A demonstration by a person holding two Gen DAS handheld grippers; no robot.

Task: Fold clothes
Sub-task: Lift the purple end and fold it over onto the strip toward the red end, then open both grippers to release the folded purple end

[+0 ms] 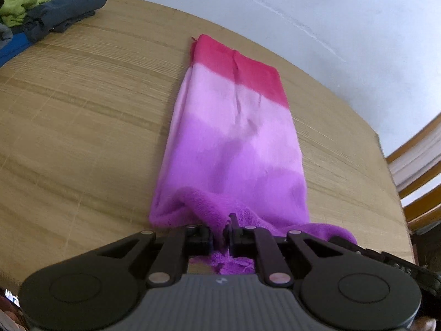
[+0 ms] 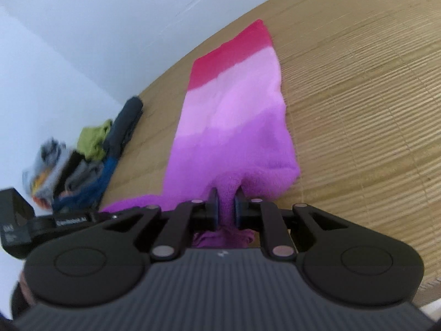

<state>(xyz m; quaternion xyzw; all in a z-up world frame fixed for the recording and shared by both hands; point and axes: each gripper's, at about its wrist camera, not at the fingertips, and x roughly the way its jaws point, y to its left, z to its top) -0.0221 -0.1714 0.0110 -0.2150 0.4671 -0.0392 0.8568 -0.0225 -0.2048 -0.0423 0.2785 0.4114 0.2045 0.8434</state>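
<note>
Fleecy and striped, the garment (image 1: 234,138) runs away from both cameras in 4 bands: deep purple nearest, then lilac, pale pink, and a crimson band at the far end. It lies lengthwise on the wooden table (image 1: 82,124), its far end flat near the table's back edge below the white wall (image 1: 330,13), with a crease running down the pink and crimson bands. Its near end is bunched and raised off the wood where 2 grippers pinch it. The left gripper (image 1: 222,230) has its jaws pressed together on a fold of the purple hem, with cloth spilling out below the fingers. The right gripper (image 2: 227,205) pinches a thick ridge of the same purple fleece between its blue-faced pads (image 2: 238,207), and more fabric hangs beneath. At the table's far left corner sits 1 heap of other clothes (image 2: 91,160): a dark navy piece, a lime green one, a bright blue one and grey ones can be made out, the rest too blurred to count. A black block (image 2: 16,223) at the right view's left edge carries white lettering, too smeared to read. A wooden chair back (image 1: 416,171) shows beyond the table's right edge.
</note>
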